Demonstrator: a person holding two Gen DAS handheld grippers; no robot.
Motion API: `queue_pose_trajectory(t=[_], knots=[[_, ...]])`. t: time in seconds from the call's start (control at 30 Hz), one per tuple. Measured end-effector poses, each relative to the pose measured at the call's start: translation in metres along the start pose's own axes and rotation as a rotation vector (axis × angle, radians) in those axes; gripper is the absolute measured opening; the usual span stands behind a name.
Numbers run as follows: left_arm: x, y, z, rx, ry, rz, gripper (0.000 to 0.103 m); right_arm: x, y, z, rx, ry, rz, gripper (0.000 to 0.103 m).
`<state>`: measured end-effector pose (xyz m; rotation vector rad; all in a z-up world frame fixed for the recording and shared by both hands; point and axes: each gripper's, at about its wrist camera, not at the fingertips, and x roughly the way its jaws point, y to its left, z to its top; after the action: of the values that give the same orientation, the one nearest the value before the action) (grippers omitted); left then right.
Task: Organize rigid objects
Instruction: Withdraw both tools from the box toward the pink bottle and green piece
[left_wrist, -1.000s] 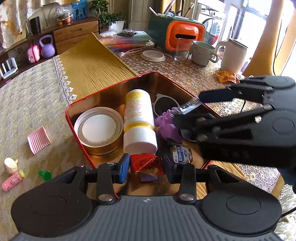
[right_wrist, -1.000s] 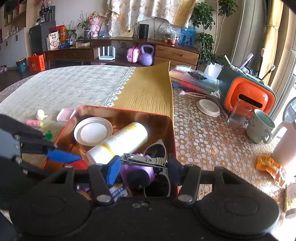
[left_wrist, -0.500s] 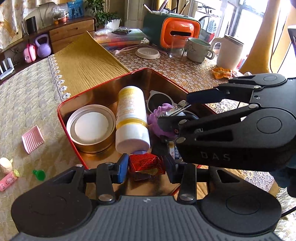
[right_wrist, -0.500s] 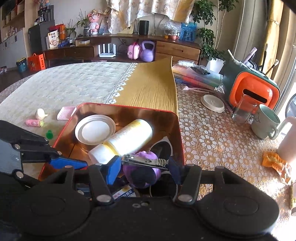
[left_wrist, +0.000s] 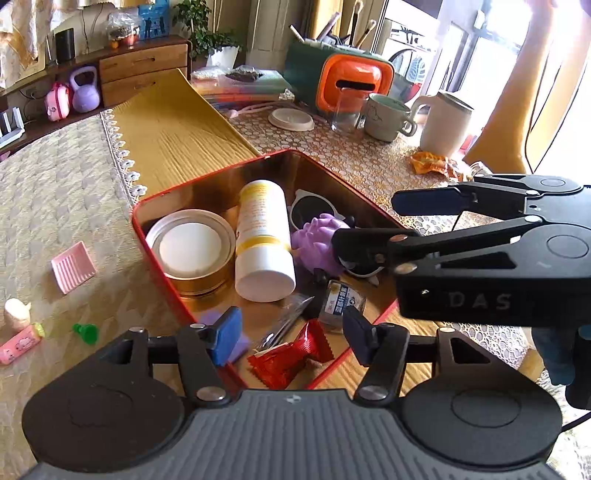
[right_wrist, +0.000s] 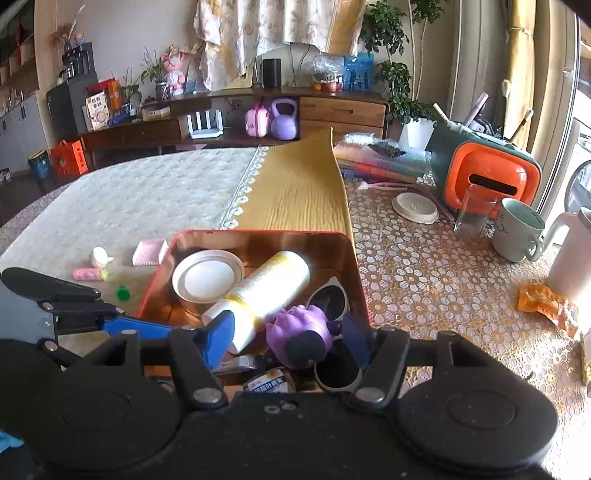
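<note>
A red tin (left_wrist: 159, 258) (right_wrist: 364, 295) holds a round gold jar (left_wrist: 192, 251), a white-and-yellow bottle (left_wrist: 262, 236) (right_wrist: 269, 288), sunglasses (left_wrist: 306, 210), a purple spiky toy (left_wrist: 317, 240) (right_wrist: 299, 328) and a small labelled jar (left_wrist: 343, 301). A red candy (left_wrist: 291, 356) and a silver nail clipper (left_wrist: 284, 325) lie loose on the tin floor. My left gripper (left_wrist: 291, 332) hovers over the candy, jaws opening, pads clear of it. My right gripper (right_wrist: 288, 341) (left_wrist: 365, 221) hangs above the purple toy, jaws opening, with nothing between its fingers.
Left of the tin, on the cloth, lie a pink ridged tray (left_wrist: 72, 267), a green cap (left_wrist: 86, 328), a pink tube (left_wrist: 20, 341) and a small white figure (left_wrist: 16, 310). Behind and to the right stand a glass (left_wrist: 345, 110), a mug (left_wrist: 386, 116), a white jug (left_wrist: 445, 123) and an orange box (left_wrist: 354, 81).
The left jaws widened and let the red candy drop into the tin. The right gripper released the nail clipper, which now lies in the tin. Both hands drew back slightly.
</note>
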<state>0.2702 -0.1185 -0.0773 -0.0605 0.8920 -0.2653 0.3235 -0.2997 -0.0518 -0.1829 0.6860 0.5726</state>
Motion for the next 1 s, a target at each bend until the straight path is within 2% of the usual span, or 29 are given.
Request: queue_pose_trajectory(t=[0.37, 0.43, 0.8, 0.93, 1.0], knots=[[-0.044, 0.015, -0.009, -0.009, -0.057, -0.022, 0.061, -0.032, 0.020, 0.004, 0.044, -0.042, 0.044, 0.068], [-0.052, 0.021, -0.011, -0.016, -0.065, -0.013, 0.067, -0.038, 0.026, 0.004, 0.046, -0.050, 0.058, 0.069], [-0.093, 0.076, -0.032, -0.059, -0.113, 0.068, 0.079, -0.046, 0.066, 0.000, 0.043, -0.056, 0.117, 0.083], [-0.101, 0.099, -0.040, -0.091, -0.115, 0.100, 0.079, -0.043, 0.082, 0.000, 0.037, -0.061, 0.143, 0.092], [-0.103, 0.109, -0.043, -0.107, -0.118, 0.123, 0.082, -0.042, 0.092, -0.001, 0.024, -0.073, 0.155, 0.099]])
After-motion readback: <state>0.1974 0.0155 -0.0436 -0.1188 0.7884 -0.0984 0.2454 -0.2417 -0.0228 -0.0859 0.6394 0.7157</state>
